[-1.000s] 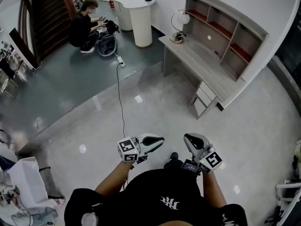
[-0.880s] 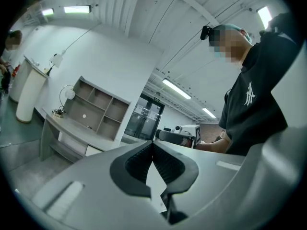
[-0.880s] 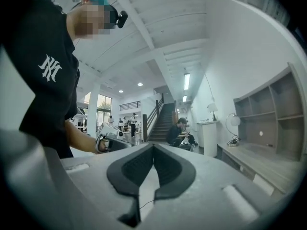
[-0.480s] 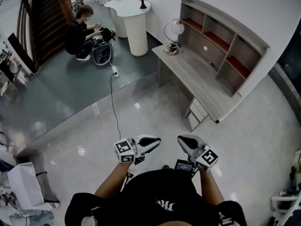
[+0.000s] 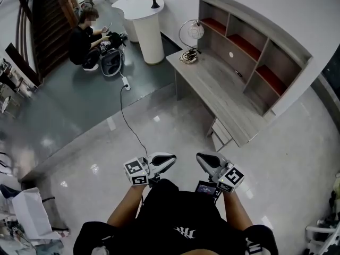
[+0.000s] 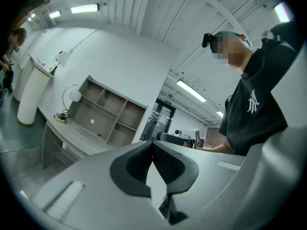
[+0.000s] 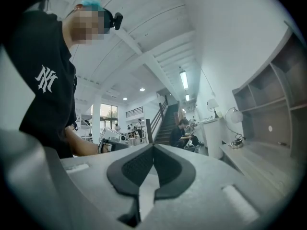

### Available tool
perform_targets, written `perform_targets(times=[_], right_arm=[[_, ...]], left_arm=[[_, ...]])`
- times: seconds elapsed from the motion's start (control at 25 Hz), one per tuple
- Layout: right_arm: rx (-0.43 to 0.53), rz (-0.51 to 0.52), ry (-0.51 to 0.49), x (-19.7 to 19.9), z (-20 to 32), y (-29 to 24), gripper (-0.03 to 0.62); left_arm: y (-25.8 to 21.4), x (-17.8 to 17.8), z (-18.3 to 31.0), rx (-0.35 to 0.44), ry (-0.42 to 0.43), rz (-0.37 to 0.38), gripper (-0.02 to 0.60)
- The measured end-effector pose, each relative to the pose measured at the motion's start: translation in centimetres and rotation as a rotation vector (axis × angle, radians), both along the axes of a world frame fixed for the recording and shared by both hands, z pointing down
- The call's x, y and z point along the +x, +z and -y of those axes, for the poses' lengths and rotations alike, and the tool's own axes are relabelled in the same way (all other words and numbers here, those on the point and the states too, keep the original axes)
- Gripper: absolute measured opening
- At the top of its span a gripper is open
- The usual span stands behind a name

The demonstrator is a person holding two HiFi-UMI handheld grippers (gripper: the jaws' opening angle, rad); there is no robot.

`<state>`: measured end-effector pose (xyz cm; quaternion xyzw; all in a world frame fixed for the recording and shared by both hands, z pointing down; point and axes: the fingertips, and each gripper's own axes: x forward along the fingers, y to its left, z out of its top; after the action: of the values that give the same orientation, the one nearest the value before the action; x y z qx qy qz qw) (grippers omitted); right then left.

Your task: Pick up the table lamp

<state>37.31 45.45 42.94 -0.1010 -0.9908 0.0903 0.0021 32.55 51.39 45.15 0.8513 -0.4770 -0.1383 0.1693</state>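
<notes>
The table lamp (image 5: 190,35) stands at the far end of the table (image 5: 223,89), on the corner nearest to the white pedestal (image 5: 147,28), and it is well apart from me. It has a thin metal hoop with a round globe hanging inside the top, and a small base where a cable seems to lie coiled. I judge it to be light but top-heavy and fragile. So I would take it low, at the base or the lower part of the hoop, never at the globe, and I would mind the cable.

My left gripper (image 5: 169,158) and my right gripper (image 5: 203,159) are both just in front of my body, above the floor (image 5: 159,126). The jaws of each one are closed, pad against pad. They hold nothing and touch nothing.
</notes>
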Motion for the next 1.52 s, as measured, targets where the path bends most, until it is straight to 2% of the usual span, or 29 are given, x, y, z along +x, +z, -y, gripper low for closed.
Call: perform_targets(times=[0.16,0.36,0.48,0.6,0.76,0.88,0.96,1.08,1.24,1.52], right_arm=[[-0.008,-0.021,0.017,-1.9,3.3,1.6,0.003],[0.015,-0.041,0.022,-6.3,7.2,3.0,0.003],[0.002,-0.059,0.026,-10.0,9.8,2.6,0.003],[-0.02,-0.058,0.027,-13.8,12.1,1.7,0.003],[0.016,-0.113,0.037,-19.5,15.5,1.3,0.003],[-0.009,-0.063,0.06,-23.7,17.6,-0.5,0.003],[-0.036,-0.067,0.083,-25.5,18.5,-0.6,0.003],[-0.015,-0.12,0.101,-27.2,19.9,0.8,0.003],[0.003,-0.139,0.147,-29.0,21.8,0.9,0.003],[0.003,-0.134,0.202,-30.5,26.1,0.7,0.003]], left_arm=[[0.3,-2.6,2.5,-0.006,-0.004,0.003,-0.011],[1.0,-7.8,7.1,0.0,-0.019,-0.014,-0.009],[2.0,-12.1,10.2,0.026,-0.016,-0.029,-0.009],[0.5,-15.8,13.1,0.04,-0.001,-0.035,-0.009],[-2.0,-21.8,16.0,0.058,-0.007,-0.043,-0.009],[-1.7,-25.5,17.8,0.043,-0.001,-0.042,-0.009],[-1.3,-27.6,18.6,0.037,0.003,-0.055,-0.009],[0.0,-30.1,19.5,0.048,0.008,-0.075,-0.009],[1.0,-32.9,20.7,0.058,0.002,-0.094,-0.009],[0.8,-34.5,24.0,0.055,0.011,-0.11,-0.009]])
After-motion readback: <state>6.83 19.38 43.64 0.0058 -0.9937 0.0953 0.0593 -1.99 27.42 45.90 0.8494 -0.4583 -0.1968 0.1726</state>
